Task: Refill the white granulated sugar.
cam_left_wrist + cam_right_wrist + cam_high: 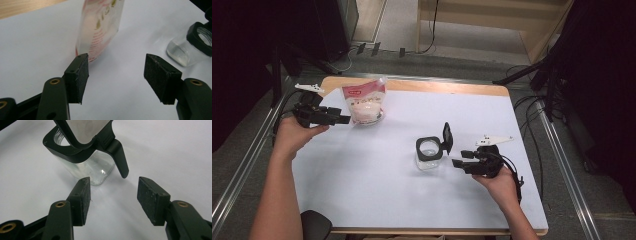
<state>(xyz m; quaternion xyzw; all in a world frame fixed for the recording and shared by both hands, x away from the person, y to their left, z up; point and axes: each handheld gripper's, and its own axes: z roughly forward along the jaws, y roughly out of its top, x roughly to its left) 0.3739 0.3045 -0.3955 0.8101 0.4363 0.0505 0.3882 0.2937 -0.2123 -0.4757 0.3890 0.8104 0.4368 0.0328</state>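
bags: 1 pouch (pixel 364 102) | jars: 1 glass jar (pixel 429 154), lid up | hand-held grippers: 2, left (pixel 346 120) and right (pixel 458 158), both parted, empty

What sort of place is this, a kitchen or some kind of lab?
Probably a lab or recording studio, not a kitchen: a white table framed by metal rails, cables across the grey floor, dark stands around it, and a person holding a gripper in each hand.

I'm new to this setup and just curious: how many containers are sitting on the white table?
2. A pouch stands near the table's far left, just ahead of the left gripper. A clear jar with its black lid flipped open sits nearer the middle, beside the right gripper. None seems hidden.
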